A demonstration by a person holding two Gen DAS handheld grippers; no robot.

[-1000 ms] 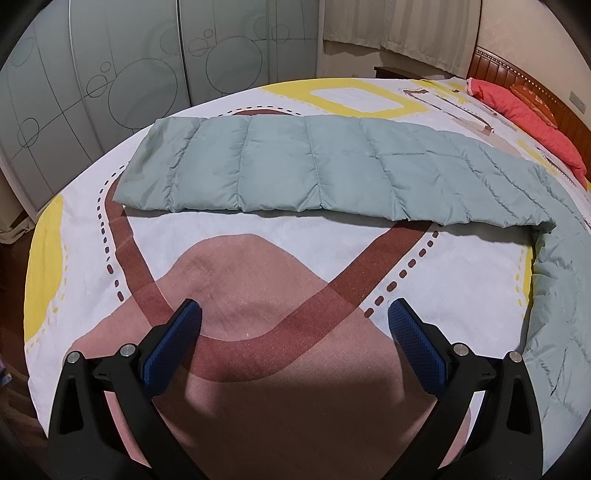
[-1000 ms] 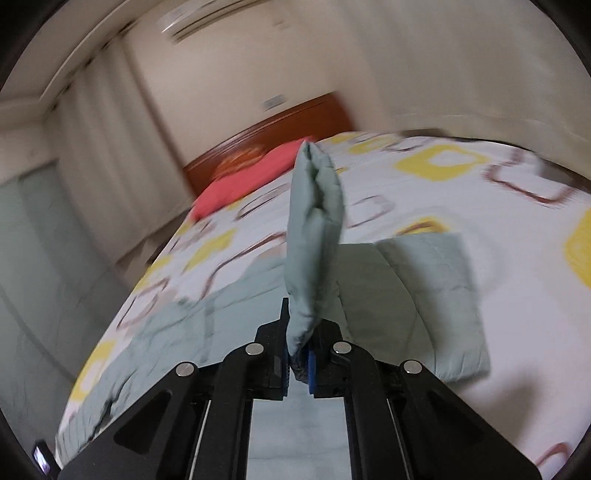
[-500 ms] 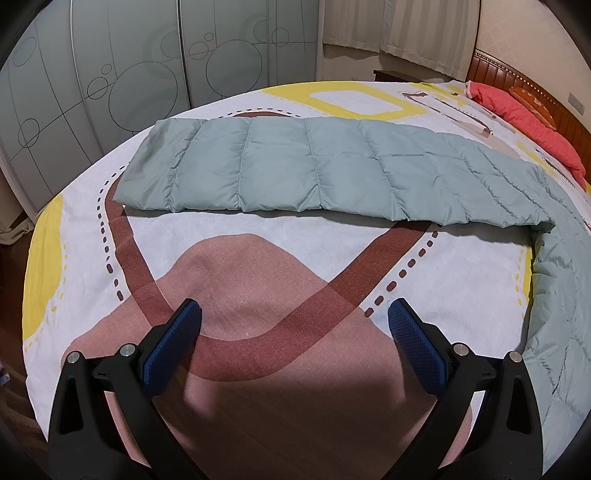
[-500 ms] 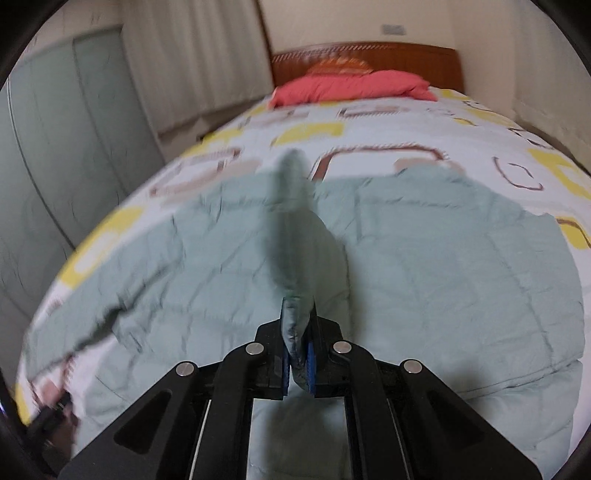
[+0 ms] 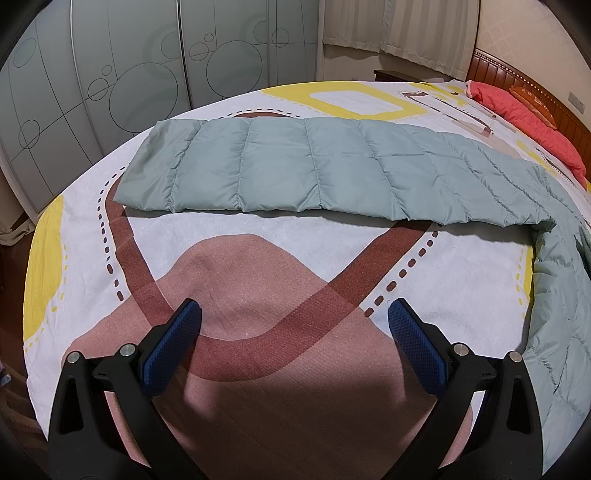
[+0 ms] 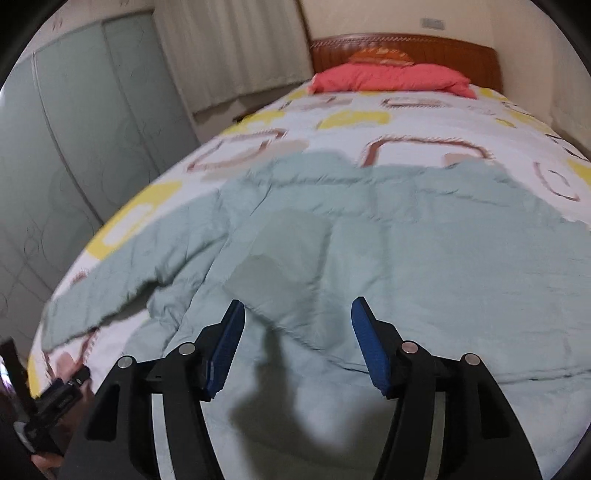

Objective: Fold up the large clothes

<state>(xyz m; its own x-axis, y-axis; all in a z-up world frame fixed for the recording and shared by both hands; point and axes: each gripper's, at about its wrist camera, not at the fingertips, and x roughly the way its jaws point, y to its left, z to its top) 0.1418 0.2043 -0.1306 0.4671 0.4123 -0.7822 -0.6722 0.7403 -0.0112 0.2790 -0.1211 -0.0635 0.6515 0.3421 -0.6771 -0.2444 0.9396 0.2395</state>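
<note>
My right gripper [image 6: 297,325] hangs with fingers wide and empty over the pale green down coat's [image 6: 388,240] body. My left gripper [image 5: 293,325], also spread wide, hovers above bare bedspread [image 5: 258,236], the long sleeve [image 5: 314,170] lying well ahead of its fingers. I judge the sleeve comes next: I should pinch its far cuff deep and carry it low across the body.

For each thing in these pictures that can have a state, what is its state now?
left gripper: open, holding nothing, above the bedsheet.
right gripper: open, holding nothing, above the jacket.
green quilted jacket: lying on the bed, one sleeve stretched out flat.
wardrobe sliding doors: shut.
curtains: drawn.
red pillow: lying by the headboard.
</note>
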